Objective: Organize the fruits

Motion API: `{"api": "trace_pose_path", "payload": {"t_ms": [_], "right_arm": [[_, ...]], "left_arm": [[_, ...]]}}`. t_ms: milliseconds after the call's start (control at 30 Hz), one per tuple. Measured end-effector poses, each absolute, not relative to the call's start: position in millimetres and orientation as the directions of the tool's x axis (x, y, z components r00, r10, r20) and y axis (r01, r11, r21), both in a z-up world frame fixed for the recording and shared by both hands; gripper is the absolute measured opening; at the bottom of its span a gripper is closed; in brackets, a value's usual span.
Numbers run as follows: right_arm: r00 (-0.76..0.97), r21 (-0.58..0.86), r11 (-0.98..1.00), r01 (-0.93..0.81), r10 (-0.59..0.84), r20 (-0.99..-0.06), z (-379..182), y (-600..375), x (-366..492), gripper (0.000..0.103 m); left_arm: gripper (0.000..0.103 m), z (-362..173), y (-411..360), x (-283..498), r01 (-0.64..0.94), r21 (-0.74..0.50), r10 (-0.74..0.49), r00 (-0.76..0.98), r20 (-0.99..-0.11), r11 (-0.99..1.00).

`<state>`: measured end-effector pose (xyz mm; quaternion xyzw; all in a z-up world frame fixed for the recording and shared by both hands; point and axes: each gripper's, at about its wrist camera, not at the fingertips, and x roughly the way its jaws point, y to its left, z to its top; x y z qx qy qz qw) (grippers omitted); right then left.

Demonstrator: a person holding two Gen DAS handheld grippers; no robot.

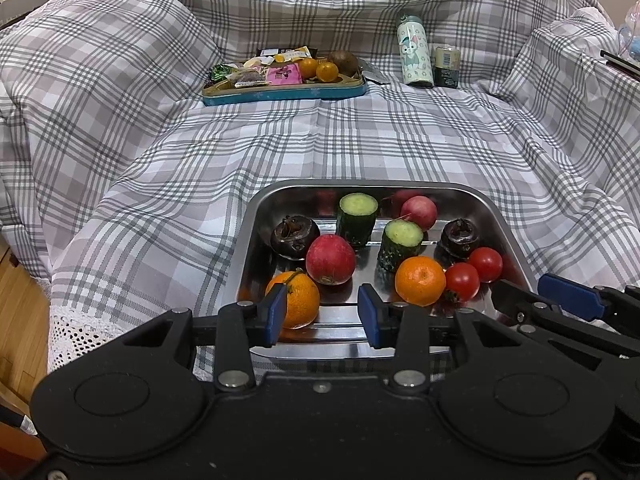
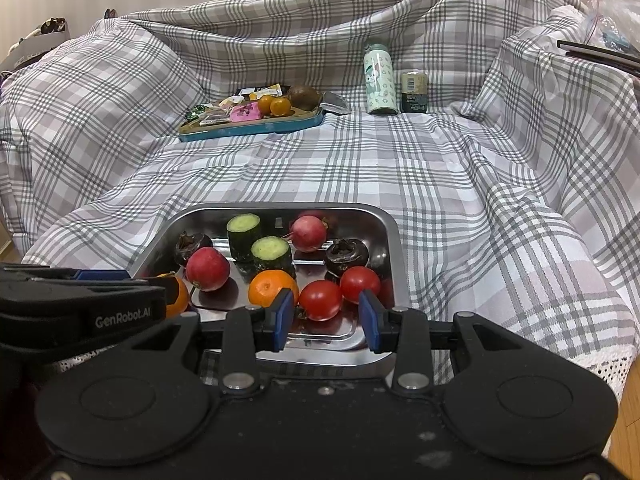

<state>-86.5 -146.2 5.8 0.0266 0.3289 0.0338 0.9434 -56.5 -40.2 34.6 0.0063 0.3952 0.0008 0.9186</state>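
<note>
Left wrist view has my left tongs (image 1: 323,314) hanging over the near rim of the steel tray (image 1: 472,190), jaws apart and gripping nothing. An orange (image 1: 298,300) lies just beyond the left pad, and a second orange (image 1: 420,286) sits ahead of the right pad. My right tongs (image 2: 326,316) hang close beside the left pair, also parted and pressing on nothing as far as I can see. Two tomatoes (image 2: 320,300) touch each other just ahead of their gap.

The fruit I must sort all lies in that tray, straight in front of both tips.

My main worry is rolling. Everything round sits on slick steel, so a pad that lands off-centre would likely shove the orange instead of catching it. The tomatoes look soft. A hard squeeze could split one, and lifting one may knock its neighbour. The two tongs are so near each other that moving both at once risks a clash. The tray rests on a soft checked cloth (image 1: 160,140) and may slide if I push on its rim.

Further ahead in the tray, a red round fruit (image 1: 331,259), two cucumber pieces (image 1: 356,218) and two dark fruits (image 1: 294,236) crowd any reach past the front row. Well beyond the tips stand a blue tray (image 1: 284,92) of snacks, a bottle (image 1: 414,52) and a can (image 1: 447,66), clear of my path.
</note>
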Motion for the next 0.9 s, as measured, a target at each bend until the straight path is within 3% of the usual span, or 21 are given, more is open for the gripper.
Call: {"api": "trace_pose_path", "payload": {"t_ms": [900], "right_arm": [[0.773,0.080,0.995,-0.052,0.091,-0.628,3.2,-143.3,-84.1,0.038]], "left_arm": [[0.049,32.1,-38.1,-56.5,-0.001,0.002,0.002,0.675,-0.738,1.000]]}}
